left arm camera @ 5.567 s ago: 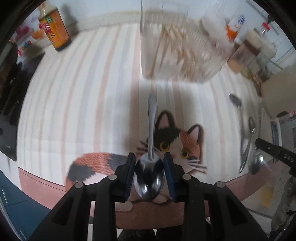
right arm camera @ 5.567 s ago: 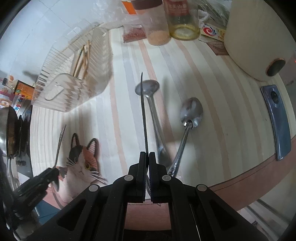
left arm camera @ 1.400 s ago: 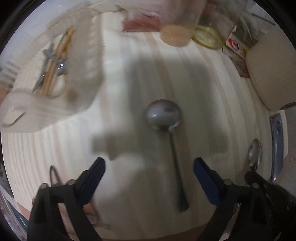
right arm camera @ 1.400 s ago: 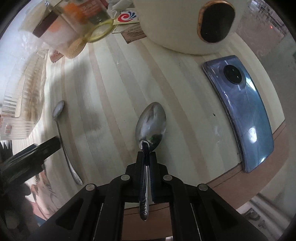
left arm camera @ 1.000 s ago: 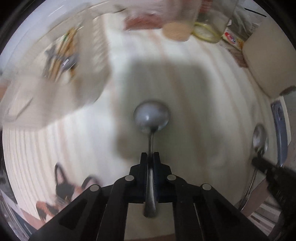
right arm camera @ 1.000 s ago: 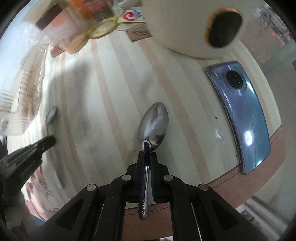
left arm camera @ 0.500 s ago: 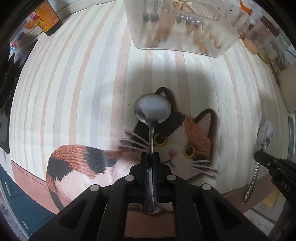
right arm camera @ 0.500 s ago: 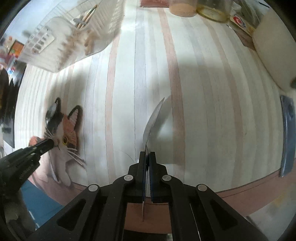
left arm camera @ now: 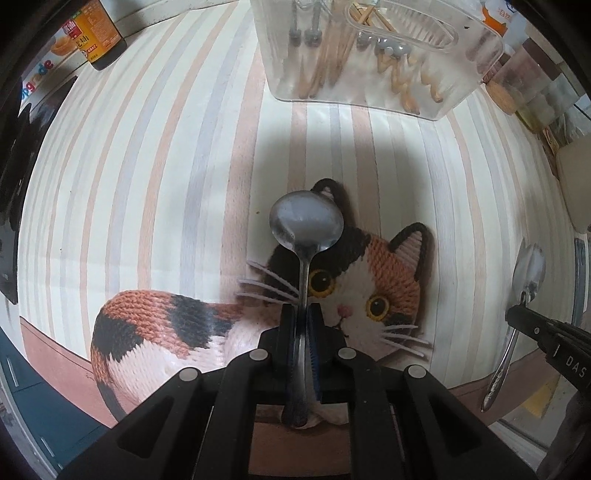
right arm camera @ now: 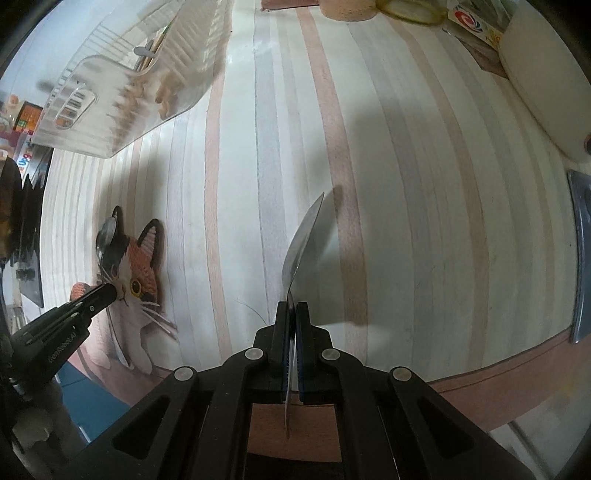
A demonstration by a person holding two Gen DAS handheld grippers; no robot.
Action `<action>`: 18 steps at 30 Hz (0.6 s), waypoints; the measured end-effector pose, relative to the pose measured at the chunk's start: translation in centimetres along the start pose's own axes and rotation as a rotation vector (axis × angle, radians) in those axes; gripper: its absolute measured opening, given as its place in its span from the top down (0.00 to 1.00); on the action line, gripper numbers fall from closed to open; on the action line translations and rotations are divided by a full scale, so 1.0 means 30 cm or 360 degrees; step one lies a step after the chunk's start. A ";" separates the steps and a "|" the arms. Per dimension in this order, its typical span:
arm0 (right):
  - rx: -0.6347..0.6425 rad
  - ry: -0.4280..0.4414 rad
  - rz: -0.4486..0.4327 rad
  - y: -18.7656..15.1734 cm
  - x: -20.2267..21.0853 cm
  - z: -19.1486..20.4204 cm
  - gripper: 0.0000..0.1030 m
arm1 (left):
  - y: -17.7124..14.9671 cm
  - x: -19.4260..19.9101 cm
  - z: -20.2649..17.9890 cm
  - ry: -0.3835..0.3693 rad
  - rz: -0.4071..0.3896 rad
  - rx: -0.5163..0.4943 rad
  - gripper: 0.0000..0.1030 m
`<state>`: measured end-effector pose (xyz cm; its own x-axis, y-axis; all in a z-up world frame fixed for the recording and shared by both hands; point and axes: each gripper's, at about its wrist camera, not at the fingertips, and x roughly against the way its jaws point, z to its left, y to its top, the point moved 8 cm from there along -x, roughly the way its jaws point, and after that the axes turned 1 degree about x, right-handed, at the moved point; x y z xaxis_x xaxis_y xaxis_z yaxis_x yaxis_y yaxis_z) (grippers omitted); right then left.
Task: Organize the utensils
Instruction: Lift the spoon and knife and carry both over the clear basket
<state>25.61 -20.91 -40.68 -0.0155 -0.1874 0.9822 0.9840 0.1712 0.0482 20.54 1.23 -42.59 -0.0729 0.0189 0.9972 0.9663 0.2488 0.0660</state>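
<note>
My left gripper (left arm camera: 302, 314) is shut on the handle of a round-bowled steel spoon (left arm camera: 306, 225), held above the knitted cat mat (left arm camera: 373, 280). My right gripper (right arm camera: 292, 314) is shut on the handle of an oval steel spoon (right arm camera: 303, 236), seen edge-on above the striped table. That gripper and spoon (left arm camera: 529, 266) also show at the right of the left wrist view. A clear plastic utensil basket (left arm camera: 373, 55) with chopsticks and metal utensils stands at the back; it also shows in the right wrist view (right arm camera: 122, 85).
A sauce bottle (left arm camera: 94, 35) stands at the back left. Jars (left arm camera: 517, 85) stand at the back right. A white rice cooker (right arm camera: 546, 85) and a blue phone (right arm camera: 580, 258) are to the right. The table's brown front edge (right arm camera: 480, 358) is close.
Since a second ago both grippers have lifted their spoons off the table and swung left toward the cat mat and basket. In the last half second they have barely moved.
</note>
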 end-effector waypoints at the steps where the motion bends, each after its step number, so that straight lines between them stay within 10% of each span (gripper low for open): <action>1: 0.0008 -0.0008 -0.0001 -0.001 0.001 0.002 0.99 | 0.012 0.001 -0.002 -0.0006 -0.0004 -0.0002 0.97; 18: 0.0001 0.0022 -0.0251 0.023 0.188 0.033 0.98 | 0.023 0.231 0.002 -0.0041 -0.0310 -0.0056 0.98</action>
<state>26.03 -20.88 -34.93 -0.1673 -0.2256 0.9597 0.9695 0.1393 0.2017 20.67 1.58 -35.62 -0.2651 -0.0014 0.9642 0.9414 0.2161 0.2591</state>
